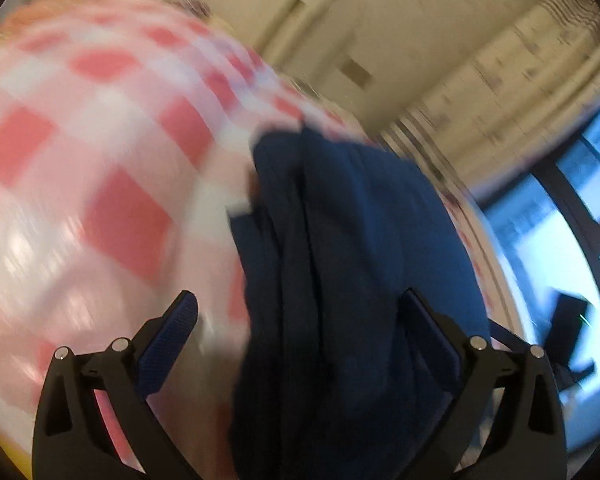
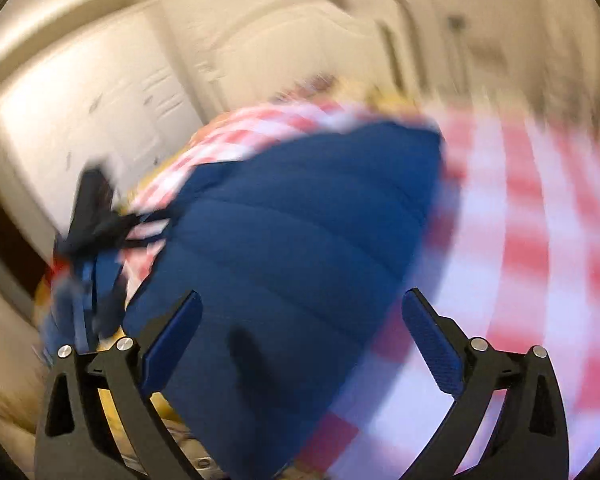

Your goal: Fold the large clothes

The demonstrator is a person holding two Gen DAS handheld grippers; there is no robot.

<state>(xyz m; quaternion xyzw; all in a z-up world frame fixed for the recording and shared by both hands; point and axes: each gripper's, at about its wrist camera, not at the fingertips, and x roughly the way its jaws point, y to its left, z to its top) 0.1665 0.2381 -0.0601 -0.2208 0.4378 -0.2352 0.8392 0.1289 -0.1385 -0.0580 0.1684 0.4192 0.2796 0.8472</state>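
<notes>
Right claw (image 2: 302, 320) wide over blue garment (image 2: 300, 220)

Both fisheye views are motion-blurred, warmly lit, with window (image 1: 572, 216) glare at right.

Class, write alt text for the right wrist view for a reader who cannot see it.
A dark blue folded fabric garment lies on a red-and-white checked tablecloth, with the right gripper open above it, not touching. The picture is motion-blurred; cream cupboard doors stand behind.
</notes>
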